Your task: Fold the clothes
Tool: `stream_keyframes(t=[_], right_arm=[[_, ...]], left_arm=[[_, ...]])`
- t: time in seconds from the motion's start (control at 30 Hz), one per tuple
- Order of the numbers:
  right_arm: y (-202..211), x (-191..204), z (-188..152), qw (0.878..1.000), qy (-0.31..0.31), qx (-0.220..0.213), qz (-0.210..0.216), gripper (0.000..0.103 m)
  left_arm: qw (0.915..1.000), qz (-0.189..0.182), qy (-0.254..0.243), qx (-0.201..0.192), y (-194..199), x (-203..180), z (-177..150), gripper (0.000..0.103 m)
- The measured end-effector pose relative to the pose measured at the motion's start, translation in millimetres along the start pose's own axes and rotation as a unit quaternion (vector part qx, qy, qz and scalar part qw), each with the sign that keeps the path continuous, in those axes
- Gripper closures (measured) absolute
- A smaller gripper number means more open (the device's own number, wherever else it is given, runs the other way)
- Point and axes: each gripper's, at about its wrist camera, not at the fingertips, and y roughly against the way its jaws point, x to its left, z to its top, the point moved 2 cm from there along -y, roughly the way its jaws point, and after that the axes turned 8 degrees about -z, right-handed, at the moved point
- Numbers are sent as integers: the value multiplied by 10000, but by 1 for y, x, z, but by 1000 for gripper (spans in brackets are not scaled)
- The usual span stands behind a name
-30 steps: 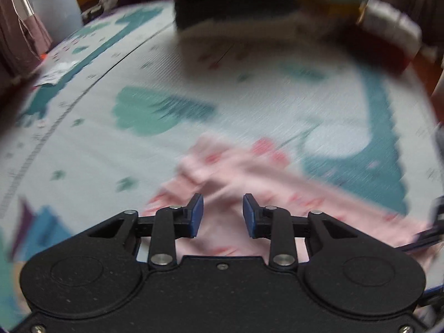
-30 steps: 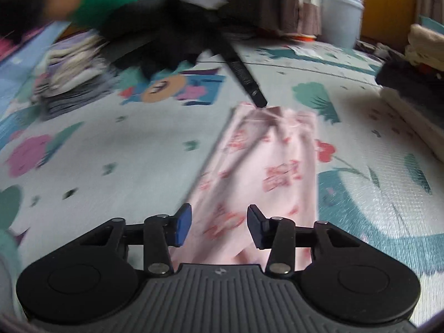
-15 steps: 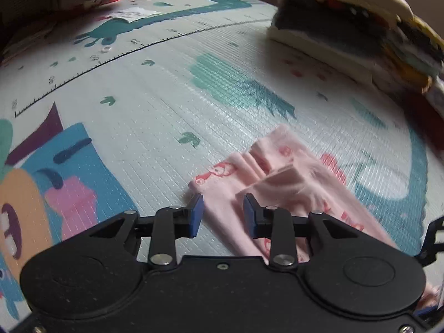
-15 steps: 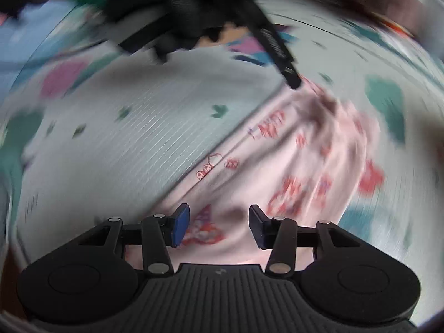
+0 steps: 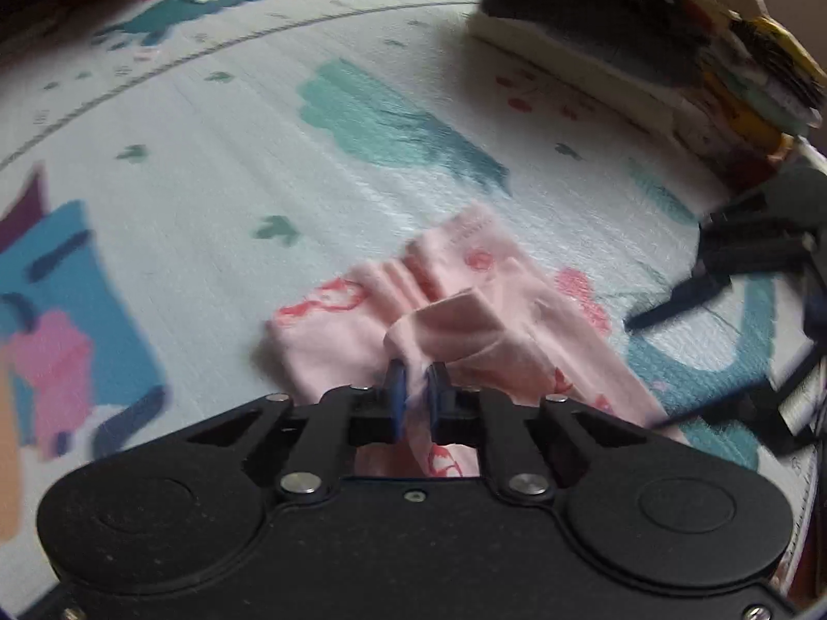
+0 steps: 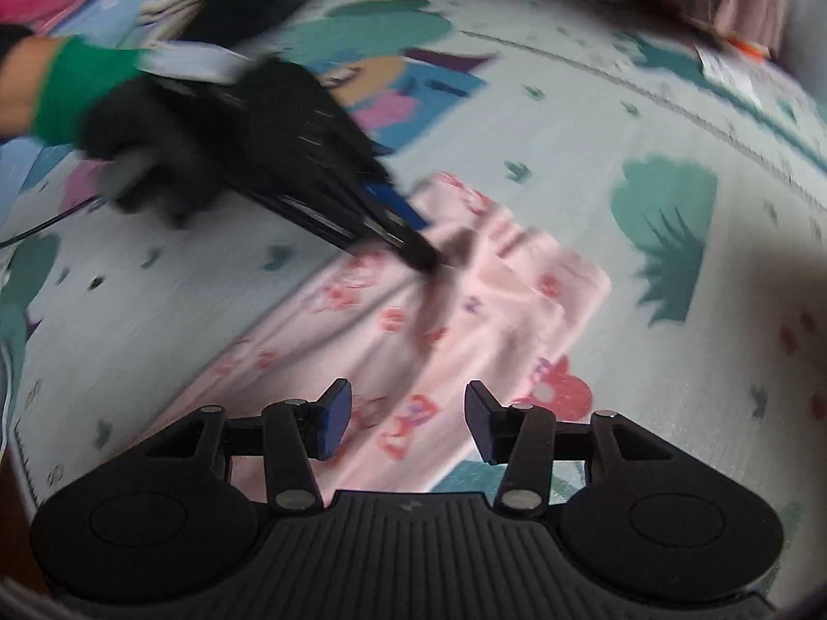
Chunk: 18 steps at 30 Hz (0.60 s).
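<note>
Printed play mat (image 5: 217,165) underlies everything. Left gripper (image 5: 413,403) at 6 o'clock, pads pinching a raised fold of pink garment (image 5: 465,320). Right gripper (image 6: 408,421) spread apart, hovering over the garment's near end. Garment lies mid-mat. Clothes stack (image 5: 672,41) at 1 o'clock, far edge.

My left tool (image 5: 413,393), open half a second ago, has now clamped onto a raised fold of the pink garment (image 5: 465,320). My right tool (image 6: 408,421) has drawn back toward the garment's lower end, jaws apart.
</note>
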Motion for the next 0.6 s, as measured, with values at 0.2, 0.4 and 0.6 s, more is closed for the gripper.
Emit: stream_keyframes(t=[0.2,0.4,0.6], right_arm=[[-20,-58,7,9949,-980,-156,-201,51],[-33,-101,6,9854,-1672,-239,-200,46],[-49,-103,16,9866,-1608,-274,-11,46]], left_arm=[[9997,197,53,151,4,6,-2,72],[9978,33,625,-225,17,41,6,62],[9991,281,289,-122,-8,42,7,62]])
